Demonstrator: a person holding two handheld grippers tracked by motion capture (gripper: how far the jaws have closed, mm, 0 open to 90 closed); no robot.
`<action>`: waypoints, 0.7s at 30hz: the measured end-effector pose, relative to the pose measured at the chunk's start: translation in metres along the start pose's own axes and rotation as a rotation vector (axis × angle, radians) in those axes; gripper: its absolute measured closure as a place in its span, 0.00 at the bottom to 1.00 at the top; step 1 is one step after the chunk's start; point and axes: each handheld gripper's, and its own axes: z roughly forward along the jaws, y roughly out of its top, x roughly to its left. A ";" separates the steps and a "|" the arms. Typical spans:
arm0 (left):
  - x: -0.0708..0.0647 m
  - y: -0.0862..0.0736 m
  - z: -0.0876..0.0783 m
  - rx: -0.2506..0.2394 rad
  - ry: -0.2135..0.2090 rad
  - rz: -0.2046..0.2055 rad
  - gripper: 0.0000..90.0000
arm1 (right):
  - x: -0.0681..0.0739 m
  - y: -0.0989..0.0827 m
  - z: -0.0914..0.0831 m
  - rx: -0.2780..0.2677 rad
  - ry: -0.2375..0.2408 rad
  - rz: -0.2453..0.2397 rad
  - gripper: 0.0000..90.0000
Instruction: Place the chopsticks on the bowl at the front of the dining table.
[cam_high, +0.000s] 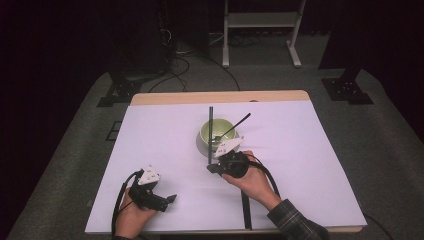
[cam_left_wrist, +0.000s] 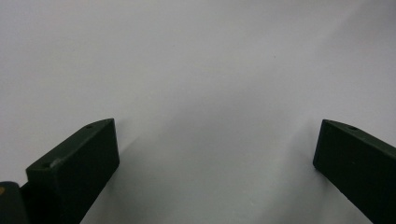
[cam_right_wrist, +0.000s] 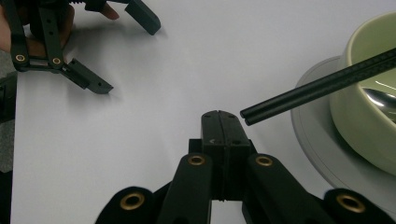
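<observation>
covering nearly the whole wooden table (cam_high: 220, 96) is a white sheet (cam_high: 165, 145), and everything sits on that. toward the middle, a little to the far side, stands a pale green bowl (cam_high: 210, 131) on a grey plate (cam_right_wrist: 312, 126), with a dark-handled spoon (cam_high: 239, 123) leaning out over its far right rim; in the right gripper view the shiny spoon bowl lies inside the green bowl. a pair of black chopsticks (cam_high: 210, 132) lies across the bowl's left rim, running from the far side toward the person, and their near ends hang just past the plate's edge, right beside the tip of the right gripper (cam_high: 212, 168). that gripper, held in the right hand (cam_high: 252, 181) just in front of the bowl, has its jaws pressed flat together with nothing between them; the chopstick ends are close to it but not pinched. a plaid sleeve (cam_high: 292, 220) shows at the wrist. well apart, at the near left of the sheet, the left hand (cam_high: 131, 215) holds the left gripper (cam_high: 170, 200) low over bare white sheet, jaws spread wide and empty. a black strip (cam_high: 245, 209) runs along the sheet to its near edge under the right forearm.
</observation>
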 end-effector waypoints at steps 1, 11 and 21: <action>0.000 0.000 0.000 0.000 0.000 0.000 0.00 | 0.000 -0.001 -0.001 0.001 -0.002 0.002 1.00; 0.000 0.000 0.000 0.000 -0.001 -0.002 0.00 | -0.009 -0.014 -0.016 -0.004 -0.025 0.025 0.96; 0.000 0.000 0.000 0.000 -0.001 -0.003 0.00 | -0.026 -0.034 -0.033 -0.017 -0.083 0.059 0.61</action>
